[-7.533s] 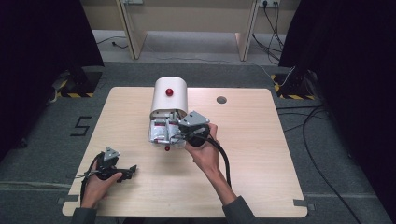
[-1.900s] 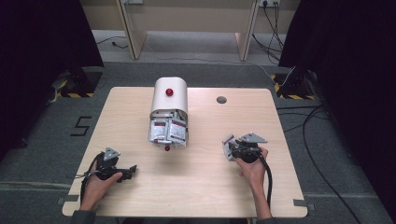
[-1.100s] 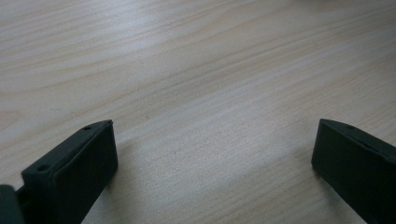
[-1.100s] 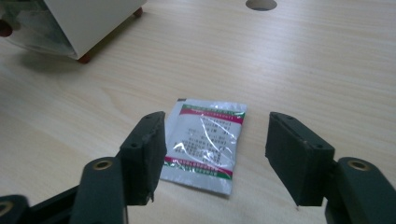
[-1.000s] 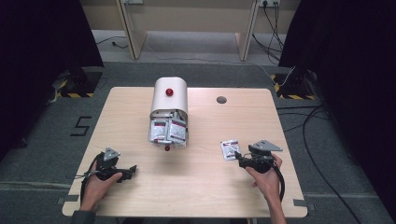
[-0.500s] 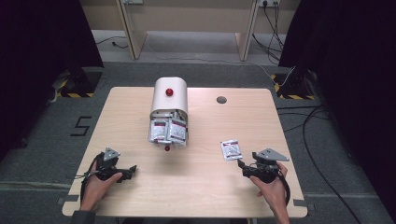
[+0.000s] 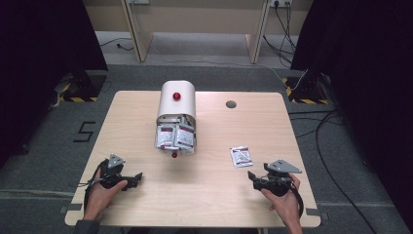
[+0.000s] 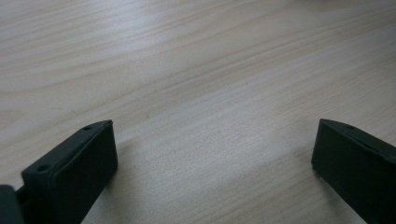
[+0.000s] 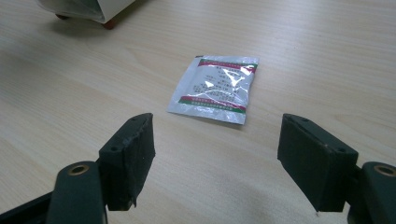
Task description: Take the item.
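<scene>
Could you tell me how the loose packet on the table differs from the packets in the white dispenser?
The loose packet lies flat and alone on the bare table; the dispenser's packets crowd together, overlapping, in the white dispenser. The loose one lies in front of the right gripper. Both are silvery sachets with red markings.

"5" on the floor (image 7: 84, 131)
</scene>
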The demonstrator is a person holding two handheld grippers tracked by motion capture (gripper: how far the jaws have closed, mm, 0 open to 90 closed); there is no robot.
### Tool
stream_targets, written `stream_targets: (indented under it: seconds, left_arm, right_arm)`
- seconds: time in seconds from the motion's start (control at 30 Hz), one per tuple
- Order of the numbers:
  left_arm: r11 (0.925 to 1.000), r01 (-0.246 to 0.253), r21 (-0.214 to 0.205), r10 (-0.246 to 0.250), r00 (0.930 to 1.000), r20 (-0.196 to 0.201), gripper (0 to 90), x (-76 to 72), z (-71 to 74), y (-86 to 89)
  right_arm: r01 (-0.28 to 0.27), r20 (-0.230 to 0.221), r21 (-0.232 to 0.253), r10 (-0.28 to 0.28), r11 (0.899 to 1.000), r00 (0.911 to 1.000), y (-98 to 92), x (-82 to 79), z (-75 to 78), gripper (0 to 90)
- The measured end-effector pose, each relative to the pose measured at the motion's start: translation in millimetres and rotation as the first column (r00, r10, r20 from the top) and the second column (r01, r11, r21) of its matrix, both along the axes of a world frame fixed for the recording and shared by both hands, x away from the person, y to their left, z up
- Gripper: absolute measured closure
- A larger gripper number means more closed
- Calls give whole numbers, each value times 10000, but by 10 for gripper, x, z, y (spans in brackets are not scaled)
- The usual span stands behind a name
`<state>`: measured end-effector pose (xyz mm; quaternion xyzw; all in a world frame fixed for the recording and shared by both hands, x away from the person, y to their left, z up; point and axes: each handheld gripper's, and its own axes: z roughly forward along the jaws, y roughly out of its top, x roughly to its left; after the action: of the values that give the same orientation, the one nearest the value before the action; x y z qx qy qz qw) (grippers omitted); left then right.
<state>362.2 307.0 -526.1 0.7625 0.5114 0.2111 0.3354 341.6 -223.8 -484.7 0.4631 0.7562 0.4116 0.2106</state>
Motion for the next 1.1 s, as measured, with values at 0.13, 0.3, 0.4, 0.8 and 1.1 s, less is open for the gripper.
stream_targets:
  seconds: [0.13, 0.3, 0.4, 0.8, 1.1]
  left_arm:
    - [10000, 0, -1, 0, 10000, 1, 0, 0, 0, 0]
    - [10000, 0, 4, 0, 10000, -2, 0, -1, 0, 0]
    - [10000, -6, 0, 6, 10000, 2, 0, -1, 0, 0]
    - [10000, -17, 11, 17, 10000, 1, 0, -5, 0, 1]
    - [10000, -20, 6, 20, 10000, 2, 0, -6, 0, 0]
  right_arm:
    - [-27, -14, -39, 27, 10000, 10000, 2, -28, -19, 250]
    - [-42, 64, 20, 42, 10000, 10000, 11, -73, -54, 184]
    - [-56, 98, -27, 57, 10000, 9999, 16, -102, -70, 168]
    - [-91, 93, -172, 92, 9998, 9999, -16, -210, -132, 168]
    - [-106, 156, -291, 110, 9995, 9998, -8, -286, -176, 169]
